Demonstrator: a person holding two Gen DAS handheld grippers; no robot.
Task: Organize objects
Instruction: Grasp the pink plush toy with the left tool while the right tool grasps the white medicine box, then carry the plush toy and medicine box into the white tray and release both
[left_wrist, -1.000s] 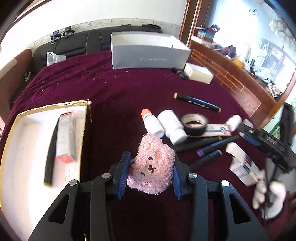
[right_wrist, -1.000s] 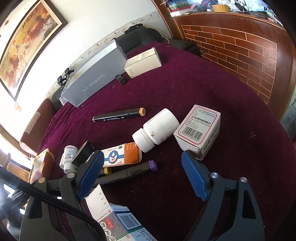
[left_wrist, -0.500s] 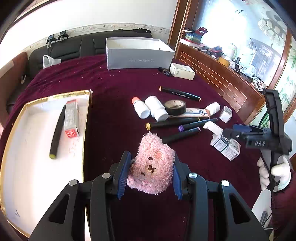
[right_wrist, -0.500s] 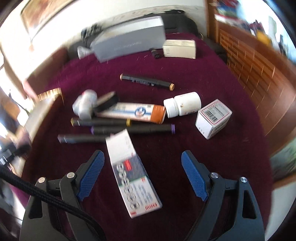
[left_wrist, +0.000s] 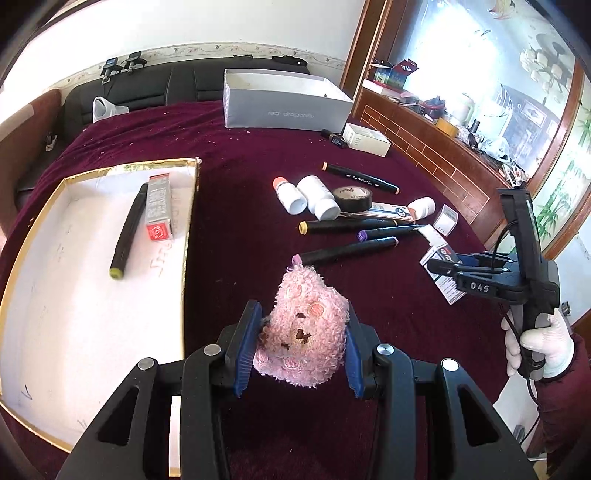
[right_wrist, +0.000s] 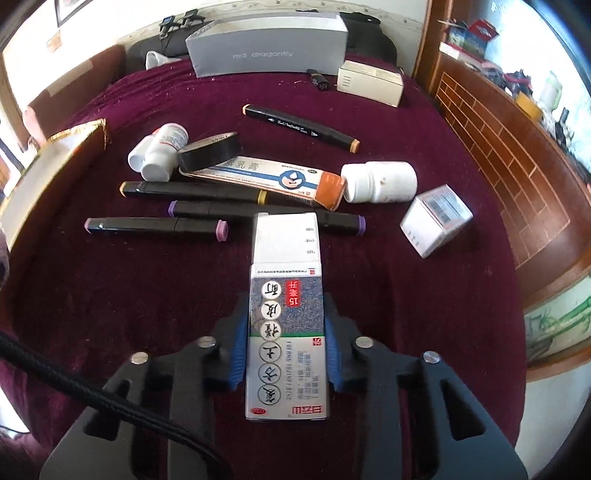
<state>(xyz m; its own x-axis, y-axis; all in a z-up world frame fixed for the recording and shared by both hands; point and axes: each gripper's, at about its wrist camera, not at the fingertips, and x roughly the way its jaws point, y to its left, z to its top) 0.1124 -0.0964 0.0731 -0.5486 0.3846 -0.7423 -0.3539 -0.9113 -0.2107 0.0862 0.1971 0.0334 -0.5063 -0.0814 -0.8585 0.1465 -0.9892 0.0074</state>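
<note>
My left gripper (left_wrist: 302, 314) is shut on a pink plush toy (left_wrist: 304, 339), held above the maroon cloth just right of a gold-edged white tray (left_wrist: 74, 314). The tray holds a black marker (left_wrist: 129, 229) and a grey-and-red carton (left_wrist: 159, 206). In the right wrist view a long medicine box (right_wrist: 284, 251) with Chinese print lies lengthwise between my right gripper's (right_wrist: 286, 301) blue pads. Its jaws are closing, and the pads sit against the box's two long sides. The left wrist view shows that gripper (left_wrist: 439, 266) at the right, in a white-gloved hand (left_wrist: 535, 343).
Beyond the box lie three black markers (right_wrist: 192, 192), an ointment carton (right_wrist: 258, 173), a tape roll (right_wrist: 210, 147), white bottles (right_wrist: 380, 181) and a small white box (right_wrist: 436, 218). A grey shoebox (right_wrist: 266, 44) and a cream box (right_wrist: 369, 81) stand at the back. A wooden ledge borders the right.
The right gripper rolled to line up with the medicine box, and its wide-open jaws came in onto the box's sides. The left gripper drew back from the clutter, still holding the plush toy.
</note>
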